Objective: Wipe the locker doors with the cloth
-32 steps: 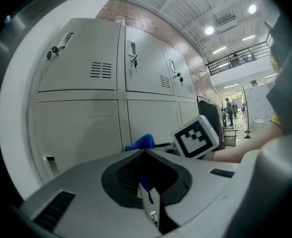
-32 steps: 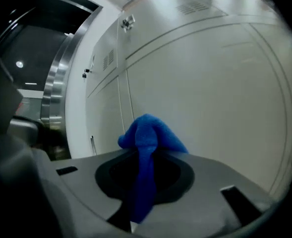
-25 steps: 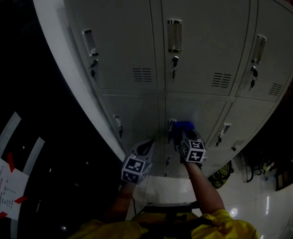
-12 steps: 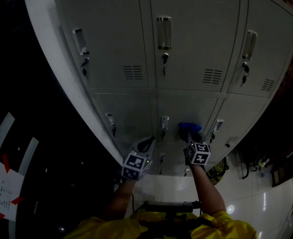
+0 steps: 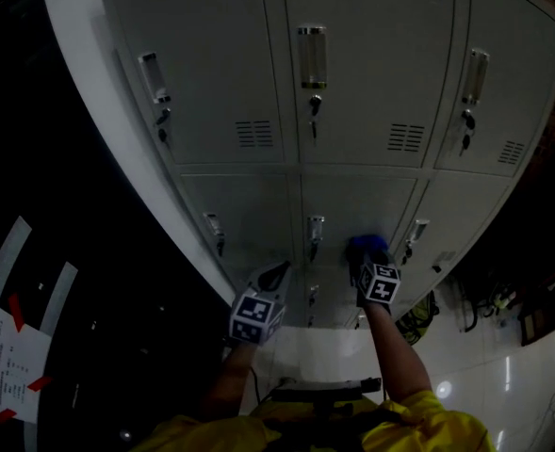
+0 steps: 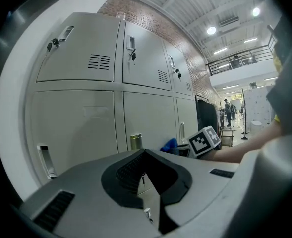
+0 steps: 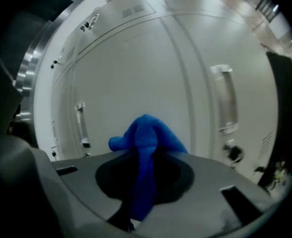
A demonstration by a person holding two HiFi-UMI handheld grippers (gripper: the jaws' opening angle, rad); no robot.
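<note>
**Lockers** (image 5: 371, 83): pale grey throughout, with silver handles (image 5: 312, 56).
**Cloth** (image 7: 146, 133): solid bright blue.
**Left gripper** (image 6: 153, 182) and **right gripper** (image 7: 141, 197): grey shells, black inside the jaws.
**Cubes** (image 5: 256, 316): white faces bearing black square patterns.
**Sleeves** (image 5: 428, 427): yellow.
**Wall** (image 6: 146, 19) beyond the lockers: red-brown brick.
**Paper** (image 5: 8, 356) on the dark floor (image 5: 117, 347): white, with red marks.

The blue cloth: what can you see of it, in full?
The blue cloth looks soft and fuzzy, like microfibre, bunched into a rounded lump. The grey right gripper is shut on it, a strip running back between the jaws. It points at a pale grey metal locker door; whether it touches is unclear.
</note>
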